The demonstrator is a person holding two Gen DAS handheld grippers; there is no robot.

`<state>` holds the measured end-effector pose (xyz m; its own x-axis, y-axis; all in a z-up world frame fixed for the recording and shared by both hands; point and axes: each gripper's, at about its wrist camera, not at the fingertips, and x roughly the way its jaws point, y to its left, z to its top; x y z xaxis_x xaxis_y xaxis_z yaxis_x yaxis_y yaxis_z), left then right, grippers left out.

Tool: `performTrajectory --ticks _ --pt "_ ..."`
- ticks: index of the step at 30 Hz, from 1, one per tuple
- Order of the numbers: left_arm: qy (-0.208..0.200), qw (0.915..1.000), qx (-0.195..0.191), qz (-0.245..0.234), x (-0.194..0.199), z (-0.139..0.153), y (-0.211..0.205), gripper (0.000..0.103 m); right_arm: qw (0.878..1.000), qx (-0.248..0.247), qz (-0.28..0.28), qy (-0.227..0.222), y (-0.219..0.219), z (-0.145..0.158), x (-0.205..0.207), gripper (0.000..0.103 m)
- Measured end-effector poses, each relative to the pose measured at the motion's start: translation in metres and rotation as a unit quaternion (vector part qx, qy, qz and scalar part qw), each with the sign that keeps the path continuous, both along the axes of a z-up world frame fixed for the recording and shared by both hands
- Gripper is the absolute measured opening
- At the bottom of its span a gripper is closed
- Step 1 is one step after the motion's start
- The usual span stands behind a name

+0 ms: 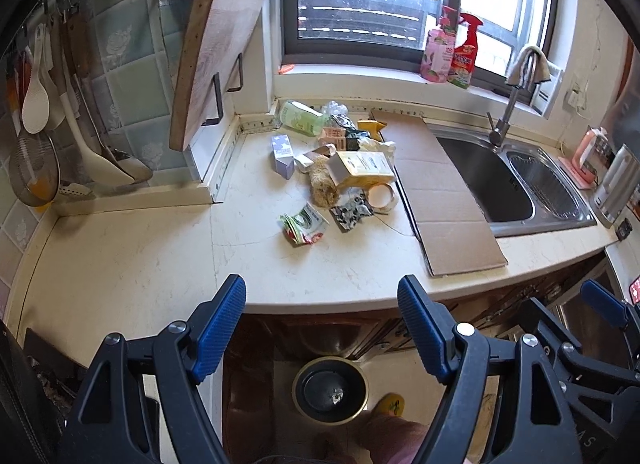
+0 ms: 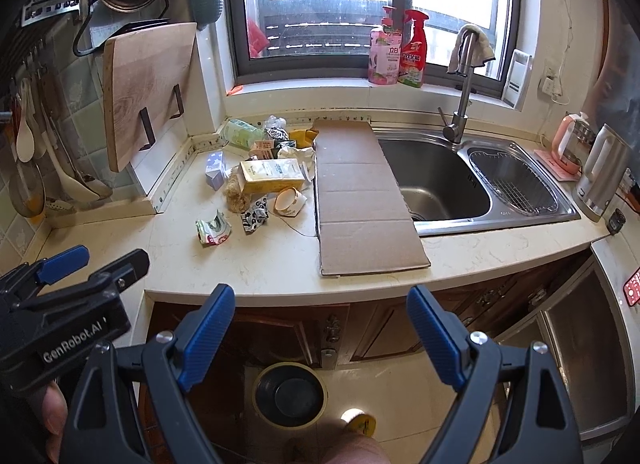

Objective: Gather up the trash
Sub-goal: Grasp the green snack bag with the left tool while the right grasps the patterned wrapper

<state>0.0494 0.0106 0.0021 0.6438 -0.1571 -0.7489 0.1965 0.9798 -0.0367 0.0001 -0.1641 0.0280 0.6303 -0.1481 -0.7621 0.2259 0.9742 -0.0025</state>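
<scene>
Countertop [image 2: 280, 264] trash aside, only the right view shows the kettle [image 2: 604, 171] whole.

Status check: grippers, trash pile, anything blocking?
Left gripper open, empty; right gripper open, empty, both short of the counter. Trash pile untouched on countertop. Bin on floor below. Path clear; cardboard sheet beside pile.

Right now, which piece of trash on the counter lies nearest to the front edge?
The crumpled green and red wrapper. It lies apart from the pile, closer to the edge than the black-and-white wrapper beside it.
</scene>
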Motion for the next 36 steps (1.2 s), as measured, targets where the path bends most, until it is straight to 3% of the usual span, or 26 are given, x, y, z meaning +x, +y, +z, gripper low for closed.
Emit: performTrajectory --ticks 7,14,23,29,36 --pt "0.020 0.9989 -0.006 0.041 0.037 -0.014 0.016 0.077 0.999 0.016 0.023 0.024 -0.004 -0.016 0.042 0.089" --pt "0.067 0.9937 -0.006 0.089 0.082 -0.045 0.029 0.077 0.994 0.056 0.078 0.056 -0.006 -0.044 0.106 0.088" --pt "0.130 0.9847 -0.040 0.109 0.142 -0.096 0.022 0.077 0.973 0.133 0.144 0.121 -0.008 -0.107 0.192 0.059" --pt "0.174 0.9733 -0.083 0.124 0.185 -0.132 0.022 0.075 0.960 0.166 0.164 0.155 -0.010 -0.142 0.233 0.043" --pt "0.205 0.9655 -0.103 0.124 0.213 -0.161 0.017 0.063 0.945 0.214 0.173 0.175 -0.010 -0.167 0.266 0.041"
